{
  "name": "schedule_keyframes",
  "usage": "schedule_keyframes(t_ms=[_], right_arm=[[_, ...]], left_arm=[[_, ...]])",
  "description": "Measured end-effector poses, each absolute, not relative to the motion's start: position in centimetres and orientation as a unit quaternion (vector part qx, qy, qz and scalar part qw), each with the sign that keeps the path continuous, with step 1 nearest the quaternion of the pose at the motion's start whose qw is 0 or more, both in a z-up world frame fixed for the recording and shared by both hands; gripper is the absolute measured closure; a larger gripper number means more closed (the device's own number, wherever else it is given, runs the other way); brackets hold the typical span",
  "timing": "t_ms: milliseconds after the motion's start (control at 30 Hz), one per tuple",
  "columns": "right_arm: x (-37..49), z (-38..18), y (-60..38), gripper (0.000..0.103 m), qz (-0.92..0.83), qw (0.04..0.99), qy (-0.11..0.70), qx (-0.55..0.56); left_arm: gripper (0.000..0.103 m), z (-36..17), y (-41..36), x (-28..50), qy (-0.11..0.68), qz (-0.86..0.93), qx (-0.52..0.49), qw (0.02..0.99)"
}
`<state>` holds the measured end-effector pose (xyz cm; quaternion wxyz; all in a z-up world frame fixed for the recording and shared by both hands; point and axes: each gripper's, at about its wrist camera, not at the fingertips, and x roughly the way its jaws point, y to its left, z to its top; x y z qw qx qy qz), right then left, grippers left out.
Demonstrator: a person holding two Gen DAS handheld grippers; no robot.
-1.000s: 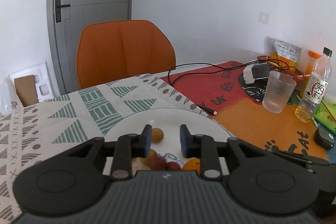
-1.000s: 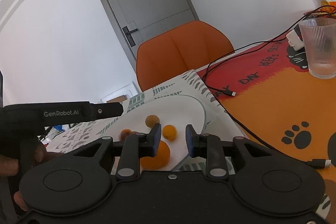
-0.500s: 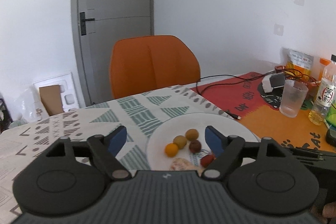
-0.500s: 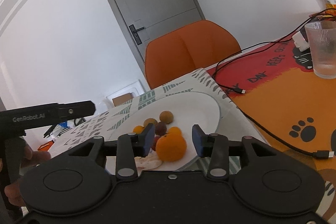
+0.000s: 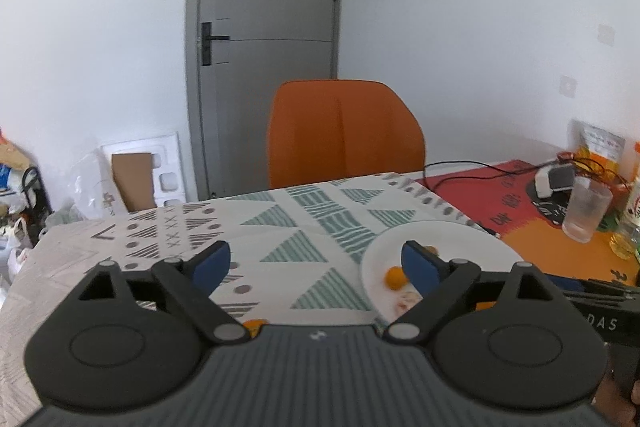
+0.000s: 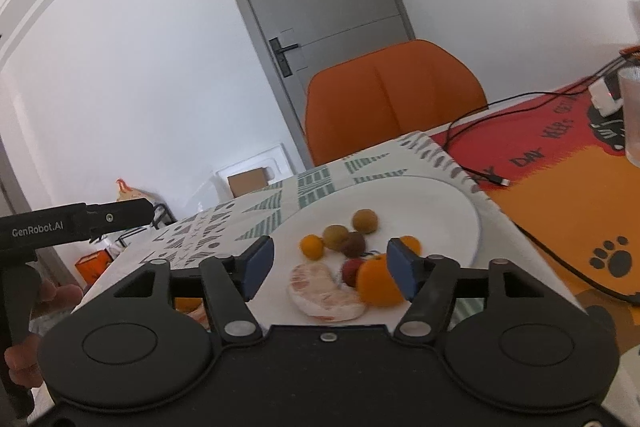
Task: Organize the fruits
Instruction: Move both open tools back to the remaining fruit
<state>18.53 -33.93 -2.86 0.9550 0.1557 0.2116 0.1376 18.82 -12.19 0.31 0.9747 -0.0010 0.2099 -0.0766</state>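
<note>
A white plate holds several fruits: an orange, a peeled pomelo piece, small orange kumquats, brown longans and a red fruit. My right gripper is open and empty, above the plate's near edge. My left gripper is open wide and empty, over the patterned cloth left of the plate. An orange fruit lies on the cloth under its left finger.
An orange chair stands behind the table. A black cable crosses the red and orange mat. A glass, a charger and bottles stand at the far right. More fruit lies on the cloth left of the plate.
My left gripper opened and swung left, off the plate and over the cloth. My right gripper opened, let go of the orange on the plate and drew back a little.
</note>
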Motion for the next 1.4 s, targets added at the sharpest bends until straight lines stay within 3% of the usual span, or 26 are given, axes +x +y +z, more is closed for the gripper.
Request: schedule_keyframes(t_ms=[567, 1400], right_arm=[[18.6, -2.1, -28.1, 0.016, 0.18, 0.954, 0.219, 0.097], [19.0, -3.2, -18.9, 0.016, 0.247, 0.933, 0.261, -0.012]], left_arm=[[0.006, -1.6, -6.0, 17.8, 0.223, -0.039, -0.038, 0.973], [0.006, -4.8, 0.8, 16.8, 0.251, 0.005, -0.081, 0.965]])
